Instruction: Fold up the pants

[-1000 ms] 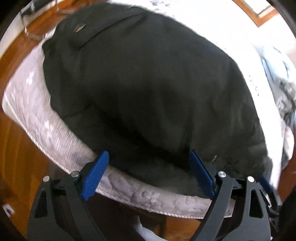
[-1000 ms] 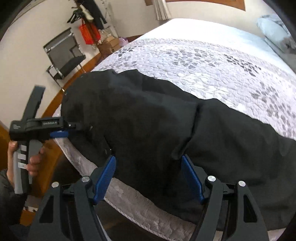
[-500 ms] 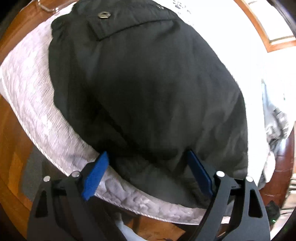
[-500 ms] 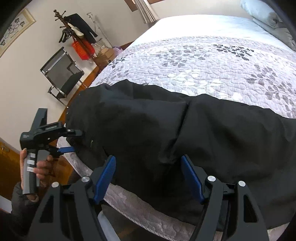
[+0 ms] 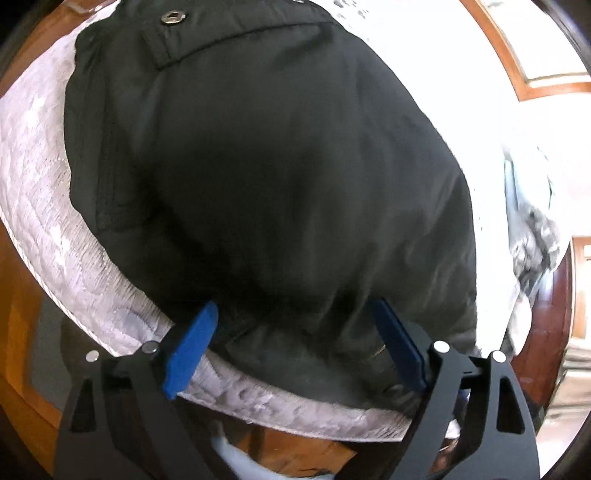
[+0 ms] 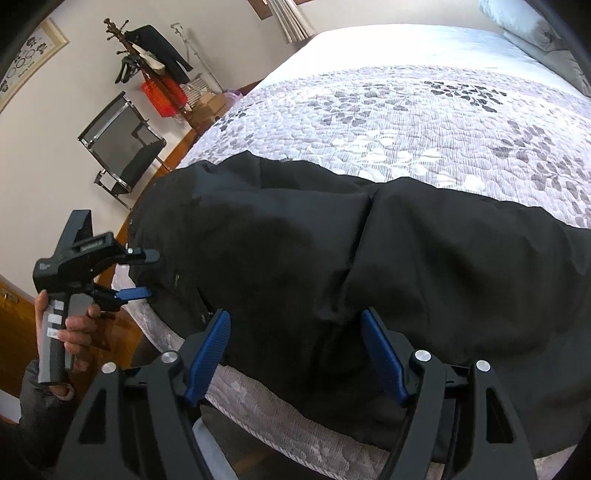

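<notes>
Black pants [image 5: 280, 177] lie spread along the near edge of the bed, with a metal snap button [image 5: 171, 16] at the far end in the left wrist view. They also show in the right wrist view [image 6: 369, 266], with a fold ridge across the middle. My left gripper [image 5: 295, 343] is open, its blue fingers straddling the pants' near edge without gripping. It also shows in the right wrist view [image 6: 142, 275], open at the pants' left end. My right gripper [image 6: 295, 347] is open at the pants' near edge over the mattress side.
The bed [image 6: 424, 122] has a grey leaf-patterned quilt and pillows [image 6: 543, 33] at the far right. A black chair [image 6: 122, 147], a coat rack [image 6: 147, 55] and a red basket [image 6: 162, 92] stand by the wall at left. Wooden floor [image 5: 18, 325] lies beside the bed.
The left gripper has risen and tilted over the pants' end, so the snap button shows higher in its view. The right gripper has shifted slightly; both stay open.
</notes>
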The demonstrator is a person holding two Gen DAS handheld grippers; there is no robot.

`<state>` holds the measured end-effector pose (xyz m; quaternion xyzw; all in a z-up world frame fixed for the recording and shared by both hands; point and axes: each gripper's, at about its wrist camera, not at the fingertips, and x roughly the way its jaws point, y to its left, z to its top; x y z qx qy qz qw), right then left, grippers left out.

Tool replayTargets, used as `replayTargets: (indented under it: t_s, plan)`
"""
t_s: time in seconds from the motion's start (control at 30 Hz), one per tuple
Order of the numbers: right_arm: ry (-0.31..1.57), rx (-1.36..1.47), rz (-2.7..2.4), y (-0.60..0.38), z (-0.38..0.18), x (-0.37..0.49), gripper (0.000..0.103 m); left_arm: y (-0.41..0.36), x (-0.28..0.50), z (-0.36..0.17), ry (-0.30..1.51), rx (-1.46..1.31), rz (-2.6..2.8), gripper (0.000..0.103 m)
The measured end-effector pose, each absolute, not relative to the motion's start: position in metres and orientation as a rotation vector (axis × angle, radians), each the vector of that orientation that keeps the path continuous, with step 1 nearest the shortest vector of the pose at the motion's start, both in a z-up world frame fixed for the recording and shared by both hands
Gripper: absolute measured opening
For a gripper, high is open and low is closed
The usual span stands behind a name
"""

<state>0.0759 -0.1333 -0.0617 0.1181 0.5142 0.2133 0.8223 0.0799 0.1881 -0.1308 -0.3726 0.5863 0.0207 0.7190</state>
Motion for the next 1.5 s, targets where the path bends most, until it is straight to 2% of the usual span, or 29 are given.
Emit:
replayTargets:
  t_s: [0.03, 0.07, 0.1, 0.27, 0.47, 0.5, 0.53, 0.57, 0.63, 0.67, 0.93, 1.27, 1.3, 1.33, 1.37, 1.43, 1.5]
  plan:
    - [1.096, 0.243, 0.454, -0.132, -0.062, 0.076, 0.074, 0.193, 0.077, -0.129, 1.286, -0.842, 0.037, 0.083]
    - [1.094, 0.232, 0.456, -0.131, -0.062, 0.076, 0.075, 0.196, 0.08, -0.128, 1.271, -0.859, 0.016, 0.076]
    - [1.094, 0.228, 0.457, -0.13, -0.062, 0.076, 0.075, 0.195, 0.082, -0.126, 1.267, -0.862, 0.006, 0.074]
    - [1.1, 0.248, 0.458, -0.132, -0.066, 0.078, 0.075, 0.199, 0.086, -0.127, 1.287, -0.856, -0.016, 0.079]
    - [1.104, 0.23, 0.46, -0.131, -0.067, 0.078, 0.075, 0.215, 0.092, -0.141, 1.266, -0.921, -0.002, 0.077]
    - [1.106, 0.234, 0.46, -0.131, -0.068, 0.079, 0.075, 0.218, 0.092, -0.142, 1.264, -0.931, 0.009, 0.073]
    - [1.106, 0.239, 0.459, -0.132, -0.067, 0.079, 0.075, 0.219, 0.092, -0.14, 1.263, -0.929, 0.052, 0.056]
    - [1.105, 0.241, 0.458, -0.133, -0.067, 0.078, 0.075, 0.221, 0.092, -0.137, 1.259, -0.913, 0.075, 0.026]
    - [1.103, 0.242, 0.45, -0.135, -0.066, 0.078, 0.075, 0.222, 0.091, -0.13, 1.244, -0.867, 0.071, 0.008]
    - [1.102, 0.245, 0.446, -0.137, -0.066, 0.077, 0.075, 0.223, 0.088, -0.126, 1.226, -0.868, 0.059, 0.005]
    - [1.089, 0.272, 0.411, -0.152, -0.062, 0.076, 0.075, 0.204, 0.039, -0.078, 1.114, -0.724, 0.127, 0.003]
    - [1.032, 0.373, 0.297, -0.219, -0.048, 0.073, 0.075, 0.163, 0.062, -0.108, 1.19, -0.483, 0.226, 0.006]
    - [1.025, 0.378, 0.267, -0.232, -0.046, 0.071, 0.075, 0.159, 0.062, -0.105, 1.189, -0.454, 0.227, 0.007]
    - [1.02, 0.38, 0.232, -0.245, -0.042, 0.068, 0.075, 0.153, 0.063, -0.102, 1.191, -0.426, 0.223, 0.013]
    - [1.016, 0.384, 0.192, -0.264, -0.039, 0.063, 0.075, 0.148, 0.061, -0.098, 1.195, -0.405, 0.206, 0.023]
    - [1.007, 0.414, 0.13, -0.299, -0.035, 0.052, 0.075, 0.138, 0.057, -0.093, 1.195, -0.382, 0.178, 0.035]
    - [0.998, 0.443, 0.027, -0.343, -0.031, 0.033, 0.075, 0.128, 0.053, -0.093, 1.198, -0.356, 0.172, 0.039]
